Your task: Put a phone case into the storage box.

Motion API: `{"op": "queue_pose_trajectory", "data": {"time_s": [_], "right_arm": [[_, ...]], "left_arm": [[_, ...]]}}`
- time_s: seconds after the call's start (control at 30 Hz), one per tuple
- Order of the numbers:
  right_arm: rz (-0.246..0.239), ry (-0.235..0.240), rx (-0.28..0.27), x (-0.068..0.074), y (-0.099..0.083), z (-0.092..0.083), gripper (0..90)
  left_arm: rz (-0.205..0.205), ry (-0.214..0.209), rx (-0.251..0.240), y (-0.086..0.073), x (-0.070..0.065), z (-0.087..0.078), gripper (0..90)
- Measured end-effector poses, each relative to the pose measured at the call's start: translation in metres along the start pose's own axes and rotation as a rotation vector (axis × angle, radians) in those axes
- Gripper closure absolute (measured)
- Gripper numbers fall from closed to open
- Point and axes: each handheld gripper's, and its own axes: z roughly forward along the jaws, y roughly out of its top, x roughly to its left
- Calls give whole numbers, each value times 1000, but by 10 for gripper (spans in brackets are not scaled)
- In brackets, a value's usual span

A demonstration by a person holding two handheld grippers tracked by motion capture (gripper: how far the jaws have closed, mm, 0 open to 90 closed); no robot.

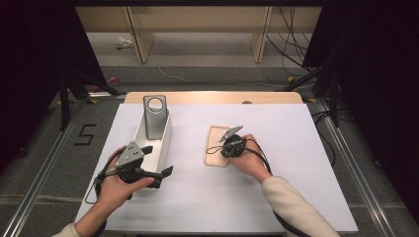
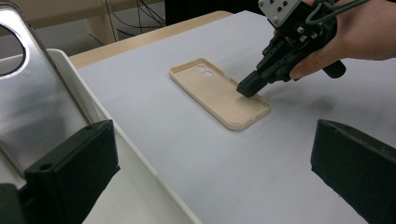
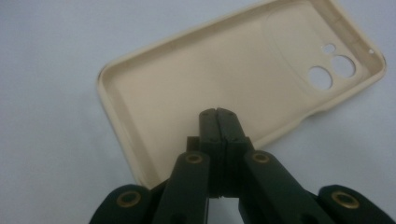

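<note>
Our right gripper, jaws pressed together on nothing, pokes its tip into the beige phone case lying hollow-side up beneath it (probably to pin it flat). Our left gripper, jaws wide, waits beside the white tray.

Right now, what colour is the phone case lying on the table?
Beige, plain; the phone case shows best in the right gripper view.

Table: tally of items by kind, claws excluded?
Beige case: 1
Clear case: 1
White tray: 1
Total: 3
</note>
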Motion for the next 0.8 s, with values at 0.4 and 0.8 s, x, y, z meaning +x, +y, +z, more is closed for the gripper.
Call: {"op": "queue_pose_trajectory", "data": {"time_s": [0.4,0.8], "right_arm": [[3,-3,-12,-1,-2,-1,900],[-83,18,-8,6,4,-19,603]], "left_arm": [[9,-10,2,-2,-3,0,3],[28,-9,13,-7,-4,-3,3]]}}
